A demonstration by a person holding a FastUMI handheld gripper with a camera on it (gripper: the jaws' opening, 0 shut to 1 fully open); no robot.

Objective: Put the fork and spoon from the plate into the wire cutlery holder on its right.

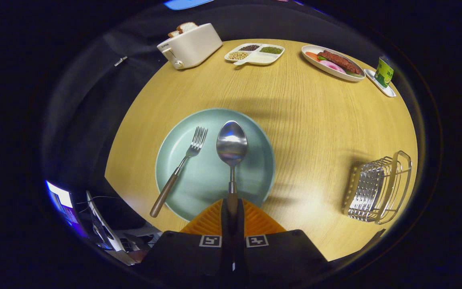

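1. Round wooden table (295, 120), green plate (207, 184) just ahead of the fingers.
2. Gripper (232, 208) pinches the spoon (232, 146) handle, looks lifted, hard to say.
3. Fork (183, 160) lies on the plate; wire cutlery holder (375, 188) sits off to the right.

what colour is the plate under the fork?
Pale green plate, plain with no pattern; clearest in the gripper view, on the wood table.

My gripper (232, 206) level, pointing straight ahead, fingers (211, 218) pressed nearly together, both clamping spoon (232, 145) handle between them (bowl sticking out forward). My hand behind out of sight.
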